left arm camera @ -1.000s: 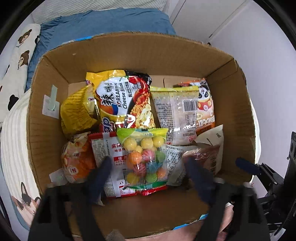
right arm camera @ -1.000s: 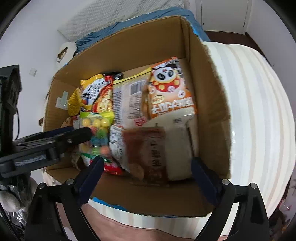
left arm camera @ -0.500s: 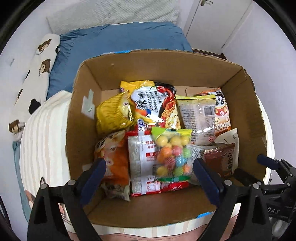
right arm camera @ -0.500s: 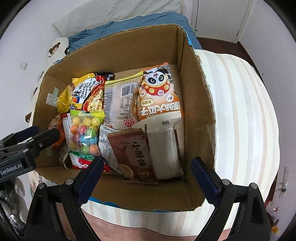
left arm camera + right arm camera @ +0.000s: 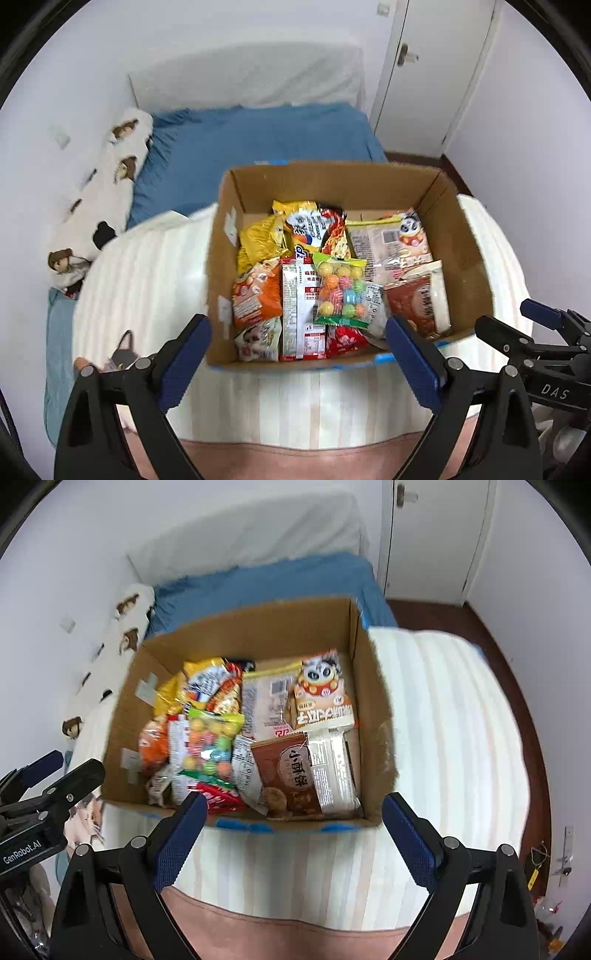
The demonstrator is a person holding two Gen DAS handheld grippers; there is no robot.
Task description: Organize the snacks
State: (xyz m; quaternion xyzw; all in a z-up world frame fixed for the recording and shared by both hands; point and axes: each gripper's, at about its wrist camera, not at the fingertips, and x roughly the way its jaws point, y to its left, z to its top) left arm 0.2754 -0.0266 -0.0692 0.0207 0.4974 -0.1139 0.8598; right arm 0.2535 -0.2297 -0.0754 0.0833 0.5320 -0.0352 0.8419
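An open cardboard box [image 5: 469, 236] [image 5: 373, 701] stands on a striped white blanket and holds several snack packs. A clear bag of coloured candy balls [image 5: 341, 288] [image 5: 208, 742] lies on top in the middle. A brown cookie pack [image 5: 415, 306] [image 5: 291, 771] lies at the near right. A panda pack [image 5: 410, 236] [image 5: 323, 690] lies at the far right. My left gripper [image 5: 297, 354] is open and empty, above the box's near edge. My right gripper [image 5: 291, 830] is open and empty, also above the near edge.
The box sits on a bed with a striped blanket [image 5: 147, 280] [image 5: 454, 738] and a blue sheet [image 5: 258, 136]. A bear-print pillow [image 5: 99, 192] lies along the left wall. A white door [image 5: 436, 66] stands at the back right. Dark wooden floor [image 5: 517, 686] shows on the right.
Both grippers have pulled back and up out of the box, so the whole box and bed now show. The snacks in the box have not moved. Both stay open.
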